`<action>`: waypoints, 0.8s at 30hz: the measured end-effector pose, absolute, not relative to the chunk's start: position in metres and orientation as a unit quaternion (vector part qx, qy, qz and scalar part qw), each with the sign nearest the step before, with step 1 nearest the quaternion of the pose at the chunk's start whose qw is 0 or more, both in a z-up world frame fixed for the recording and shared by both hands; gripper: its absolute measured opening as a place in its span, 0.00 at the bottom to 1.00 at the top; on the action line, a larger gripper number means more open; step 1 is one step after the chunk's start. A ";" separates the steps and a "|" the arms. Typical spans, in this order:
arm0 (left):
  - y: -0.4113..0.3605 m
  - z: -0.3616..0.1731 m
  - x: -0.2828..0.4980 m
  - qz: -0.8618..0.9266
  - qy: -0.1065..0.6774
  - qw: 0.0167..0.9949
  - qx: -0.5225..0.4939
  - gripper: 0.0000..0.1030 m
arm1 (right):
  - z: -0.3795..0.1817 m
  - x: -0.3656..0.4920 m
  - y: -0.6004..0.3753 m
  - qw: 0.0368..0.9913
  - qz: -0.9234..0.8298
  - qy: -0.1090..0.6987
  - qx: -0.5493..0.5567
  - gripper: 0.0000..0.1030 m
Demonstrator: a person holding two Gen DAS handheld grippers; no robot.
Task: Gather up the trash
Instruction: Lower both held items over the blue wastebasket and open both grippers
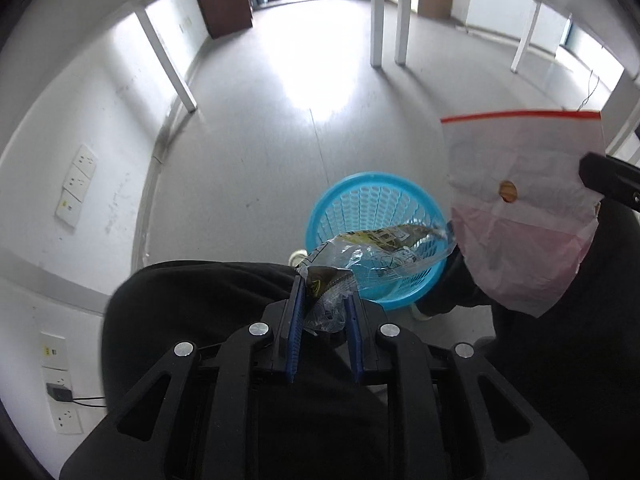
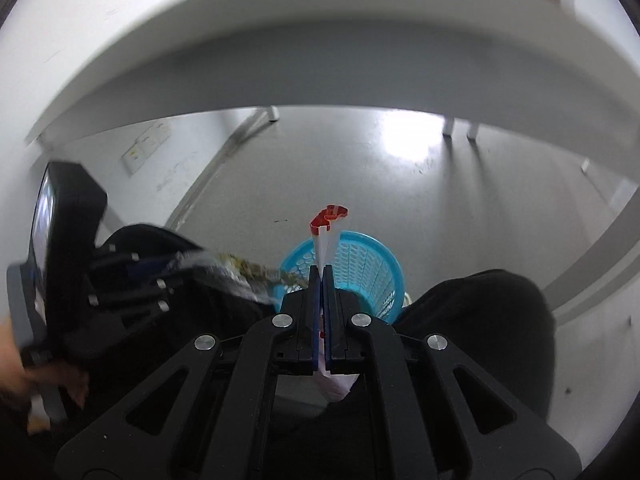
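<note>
Both grippers hang over the blue basket [image 1: 376, 240] on the floor. The left gripper [image 1: 324, 304] is clamped on a crinkled clear wrapper [image 1: 372, 252], whose long axis runs forward-right across the basket's rim. The right gripper [image 2: 321, 276] pinches a zip bag [image 2: 326, 236] edge-on, basket directly ahead and below. Left looks nearer to release. Only the left wrist view shows the zip bag's flat face; the right shows just its red strip.

Both wrists downward, perhaps blurred, sharing basket [image 1: 376, 216]
</note>
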State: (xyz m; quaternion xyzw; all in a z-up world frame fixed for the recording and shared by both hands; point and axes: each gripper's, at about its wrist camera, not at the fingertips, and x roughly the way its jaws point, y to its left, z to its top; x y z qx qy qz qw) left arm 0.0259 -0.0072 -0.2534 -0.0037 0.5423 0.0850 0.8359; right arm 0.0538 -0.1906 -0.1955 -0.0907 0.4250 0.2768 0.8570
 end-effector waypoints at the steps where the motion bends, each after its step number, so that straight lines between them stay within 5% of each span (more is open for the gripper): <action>1: -0.008 -0.257 0.030 0.085 0.547 0.833 -0.006 0.18 | -0.201 0.058 -0.187 0.857 0.272 0.429 -0.090 0.01; 10: 0.003 -0.308 0.074 0.070 0.604 0.788 -0.094 0.18 | -0.248 0.098 -0.178 0.832 0.254 0.489 -0.059 0.01; 24: 0.005 -0.373 0.128 0.107 0.646 0.754 -0.060 0.18 | -0.318 0.172 -0.139 0.809 0.216 0.542 -0.075 0.01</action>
